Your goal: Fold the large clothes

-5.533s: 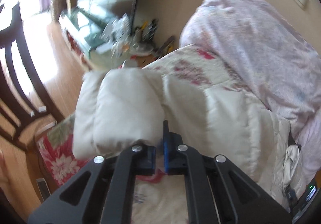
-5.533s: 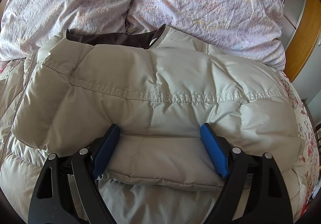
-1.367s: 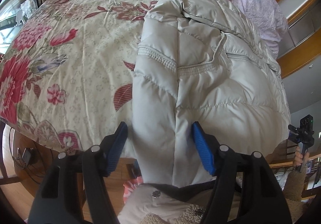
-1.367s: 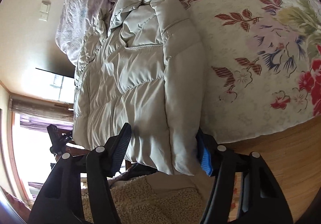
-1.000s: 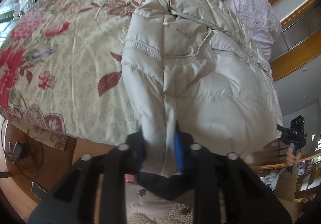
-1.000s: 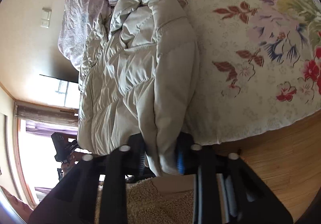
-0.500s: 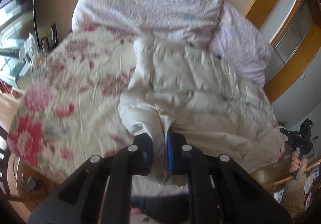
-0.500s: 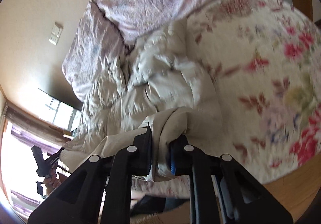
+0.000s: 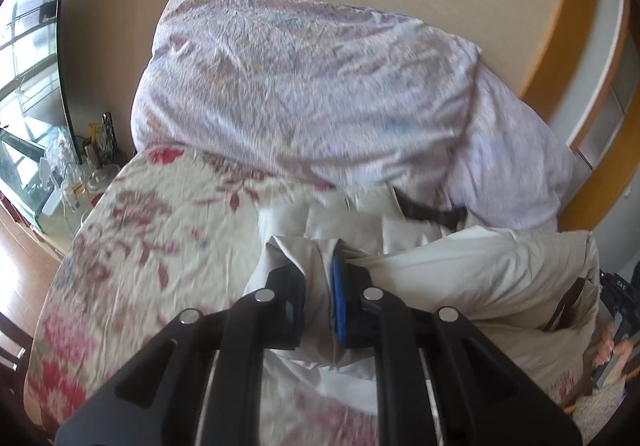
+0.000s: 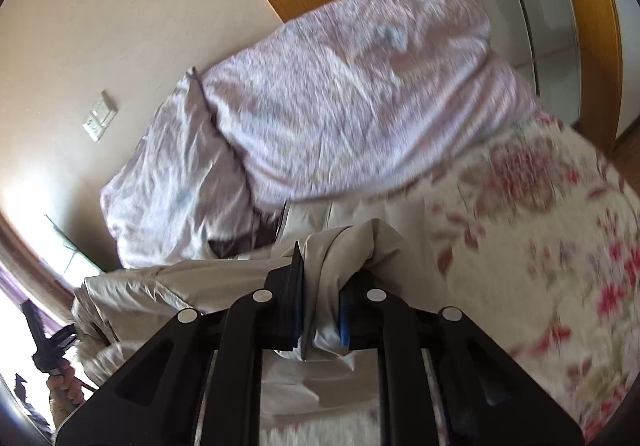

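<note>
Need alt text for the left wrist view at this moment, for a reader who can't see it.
The left claw is shut on a bunched fold of a beige puffer jacket, lifted over a floral bedspread. Behind lie crumpled lilac pillows against a beige wall; the image is motion-blurred.

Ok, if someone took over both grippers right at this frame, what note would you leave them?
Left gripper: shut on the jacket hem.
Right gripper: shut on the jacket hem at the other corner.
Jacket: beige puffer on the floral bedspread, hem lifted toward the collar end by the lilac pillows.
Done: both hem corners gripped and raised.
Left: lay the hem down near the collar, release, then smooth or fold again if needed.
</note>
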Motion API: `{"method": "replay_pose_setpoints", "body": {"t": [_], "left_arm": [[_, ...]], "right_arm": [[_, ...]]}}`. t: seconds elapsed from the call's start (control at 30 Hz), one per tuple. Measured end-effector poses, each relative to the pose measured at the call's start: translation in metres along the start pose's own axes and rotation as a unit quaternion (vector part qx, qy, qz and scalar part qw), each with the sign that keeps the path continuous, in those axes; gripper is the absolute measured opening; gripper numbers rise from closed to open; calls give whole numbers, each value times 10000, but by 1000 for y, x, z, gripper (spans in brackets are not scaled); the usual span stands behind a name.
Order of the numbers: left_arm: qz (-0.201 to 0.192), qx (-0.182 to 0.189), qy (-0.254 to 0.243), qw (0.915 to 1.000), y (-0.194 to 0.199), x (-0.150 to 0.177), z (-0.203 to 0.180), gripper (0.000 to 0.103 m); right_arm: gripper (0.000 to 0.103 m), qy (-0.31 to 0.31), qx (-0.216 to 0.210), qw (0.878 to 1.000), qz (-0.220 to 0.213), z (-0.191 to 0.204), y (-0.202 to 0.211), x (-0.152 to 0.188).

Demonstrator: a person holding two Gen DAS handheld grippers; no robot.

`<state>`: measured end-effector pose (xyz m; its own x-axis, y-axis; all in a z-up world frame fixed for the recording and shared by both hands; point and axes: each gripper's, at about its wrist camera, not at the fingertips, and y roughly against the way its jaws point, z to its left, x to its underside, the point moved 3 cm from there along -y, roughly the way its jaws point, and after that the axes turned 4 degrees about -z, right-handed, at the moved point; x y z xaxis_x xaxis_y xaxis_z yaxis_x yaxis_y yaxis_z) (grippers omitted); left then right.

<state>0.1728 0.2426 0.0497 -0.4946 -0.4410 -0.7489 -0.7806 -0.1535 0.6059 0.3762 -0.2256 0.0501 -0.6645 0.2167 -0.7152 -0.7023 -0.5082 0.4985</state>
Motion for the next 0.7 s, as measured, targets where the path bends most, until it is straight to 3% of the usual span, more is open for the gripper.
{"method": "replay_pose_setpoints", "body": {"t": [0.23,0.4,0.57,0.63,0.67,0.7], "left_arm": [[-18,-272,-37,9996,-69,-45,-13,12],[-26,-473,-151,9988,-115,-57,-21,13],[73,-597,-20,9982,-156,-63,-19,18],[80,-558,116,9983,-167,-64,-16,22],[57,-524,178,9985,-172,-65,-14,29],[34,-523,247,9983,-173,-66,-12,45]], "right_arm": [[15,-105,416,9990,105,-3,-76,-33],[16,-416,727,9960,300,-20,-131,-42],[28,-1074,674,9907,498,-44,-165,-43],[35,-1414,505,9876,467,-54,-169,-46],[41,-1678,324,9845,402,-61,-170,-49],[45,-1829,191,9824,324,-65,-168,-51]]}}
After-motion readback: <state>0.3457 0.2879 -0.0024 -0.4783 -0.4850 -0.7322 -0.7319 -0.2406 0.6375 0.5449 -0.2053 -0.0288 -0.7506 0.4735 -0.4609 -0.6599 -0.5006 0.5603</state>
